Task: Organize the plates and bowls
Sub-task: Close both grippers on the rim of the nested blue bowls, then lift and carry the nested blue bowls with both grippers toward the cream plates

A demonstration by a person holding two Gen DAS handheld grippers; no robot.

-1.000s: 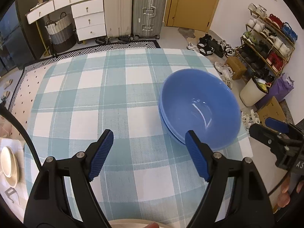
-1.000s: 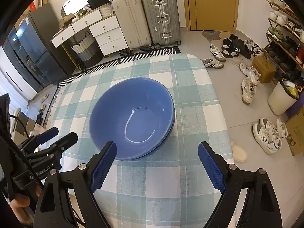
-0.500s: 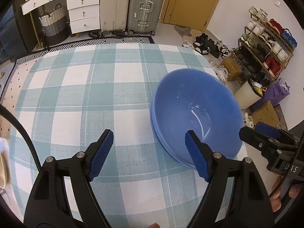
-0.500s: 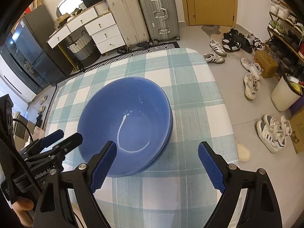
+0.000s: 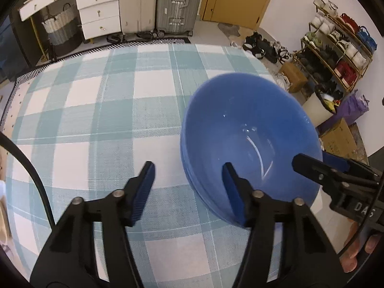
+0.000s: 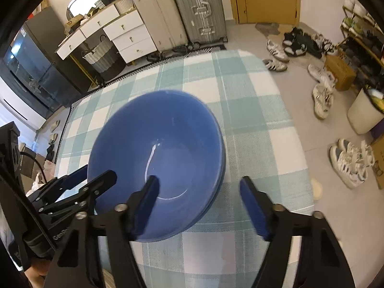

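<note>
A stack of blue bowls (image 5: 249, 141) sits on the teal checked tablecloth (image 5: 100, 110), near the table's right edge; it also shows in the right wrist view (image 6: 158, 153). My left gripper (image 5: 188, 184) is open, its right finger over the stack's left rim, its left finger outside. My right gripper (image 6: 199, 201) is open, its left finger over the bowl's inside, its right finger outside the right rim. Each gripper shows in the other's view, at the stack's opposite sides (image 5: 336, 175) (image 6: 79, 187).
The table's right edge (image 6: 295, 144) drops to a floor with shoes (image 6: 348, 160). A shoe rack (image 5: 340, 48) stands at the right wall. Suitcases (image 5: 175, 2) and white drawers (image 5: 96, 12) stand beyond the far table edge.
Both grippers have moved in on the bowl stack from either side and narrowed a little. One finger of each now reaches over the rim. The bowls have not moved.
</note>
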